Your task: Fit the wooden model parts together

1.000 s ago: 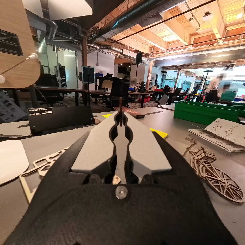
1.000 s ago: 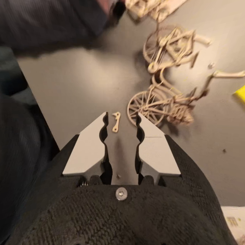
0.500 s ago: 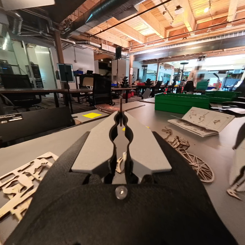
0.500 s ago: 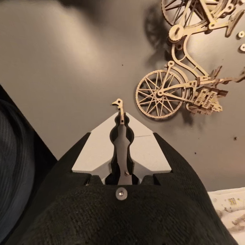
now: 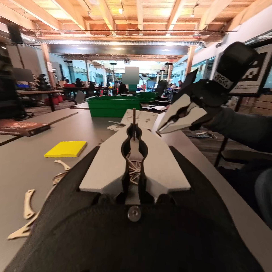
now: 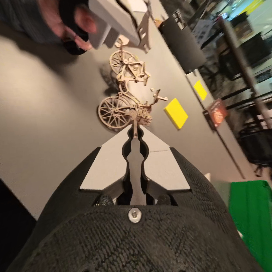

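My right hand-held gripper (image 6: 135, 129) is closed on a small pale wooden lever piece (image 6: 134, 120); my left hand-held gripper (image 5: 134, 129) pinches a thin dark wooden stick (image 5: 134, 117). The pale wooden bicycle model (image 6: 123, 108) lies flat on the grey worktop (image 6: 44, 103), beside a yellow notepad (image 6: 175, 112).

The table (image 6: 44, 103) was plain grey. The wooden bike (image 6: 123, 101) was pale tan, with thin spokes making a star pattern in its wheels. The small part (image 6: 134, 122) was the same tan. A pad (image 5: 66, 148) was bright yellow. The bins (image 5: 114, 107) were green. A book (image 5: 23, 127) was dark red-brown. Both grippers (image 5: 134, 126) (image 6: 135, 131) had light grey fingers (image 5: 106, 164) on bumpy black bodies.
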{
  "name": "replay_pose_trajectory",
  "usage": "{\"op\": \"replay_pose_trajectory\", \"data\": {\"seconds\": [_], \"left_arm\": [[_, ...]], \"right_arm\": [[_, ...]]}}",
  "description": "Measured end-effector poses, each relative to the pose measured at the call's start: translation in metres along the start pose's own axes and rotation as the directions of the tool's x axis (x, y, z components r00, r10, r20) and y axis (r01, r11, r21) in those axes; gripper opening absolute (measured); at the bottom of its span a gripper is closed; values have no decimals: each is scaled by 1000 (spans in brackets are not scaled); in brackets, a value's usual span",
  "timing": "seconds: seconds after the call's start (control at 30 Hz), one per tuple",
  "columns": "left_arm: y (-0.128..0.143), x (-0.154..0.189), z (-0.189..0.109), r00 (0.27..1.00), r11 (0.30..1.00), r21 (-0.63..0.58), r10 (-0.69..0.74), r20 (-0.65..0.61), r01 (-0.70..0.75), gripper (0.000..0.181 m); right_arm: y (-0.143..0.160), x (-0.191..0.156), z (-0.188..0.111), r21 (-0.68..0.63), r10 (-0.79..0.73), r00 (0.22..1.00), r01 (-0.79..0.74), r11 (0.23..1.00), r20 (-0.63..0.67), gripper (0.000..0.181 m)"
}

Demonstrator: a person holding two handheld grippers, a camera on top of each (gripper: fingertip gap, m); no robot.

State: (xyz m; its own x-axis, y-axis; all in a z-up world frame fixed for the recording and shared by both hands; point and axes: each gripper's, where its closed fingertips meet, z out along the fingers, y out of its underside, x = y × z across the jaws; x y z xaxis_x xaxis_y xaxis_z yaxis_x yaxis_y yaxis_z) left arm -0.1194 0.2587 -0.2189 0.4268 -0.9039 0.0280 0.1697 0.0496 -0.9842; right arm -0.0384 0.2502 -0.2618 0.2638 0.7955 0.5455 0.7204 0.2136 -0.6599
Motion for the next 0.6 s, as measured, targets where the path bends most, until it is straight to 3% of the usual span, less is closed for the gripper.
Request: {"op": "replay_pose_trajectory", "data": {"seconds": [0.07, 0.17, 0.37, 0.6], "left_arm": [[1, 12, 4, 995, 998, 3, -67, -78, 67, 1], [-1, 21, 7, 979, 988, 19, -147, -143, 151, 1], [-7, 21, 4, 947, 961, 62, -255, -196, 271, 1], [-21, 12, -7, 892, 898, 149, -369, -259, 415, 1]], "right_arm": [[-6, 8, -7, 29, -19, 998, 21, 999, -65, 1], [-22, 18, -15, 100, 69, 990, -57, 993, -123, 1], [-61, 28, -15, 270, 270, 957, -234, 934, -104, 1], [-90, 31, 0, 376, 330, 939, -273, 886, -95, 1]]}}
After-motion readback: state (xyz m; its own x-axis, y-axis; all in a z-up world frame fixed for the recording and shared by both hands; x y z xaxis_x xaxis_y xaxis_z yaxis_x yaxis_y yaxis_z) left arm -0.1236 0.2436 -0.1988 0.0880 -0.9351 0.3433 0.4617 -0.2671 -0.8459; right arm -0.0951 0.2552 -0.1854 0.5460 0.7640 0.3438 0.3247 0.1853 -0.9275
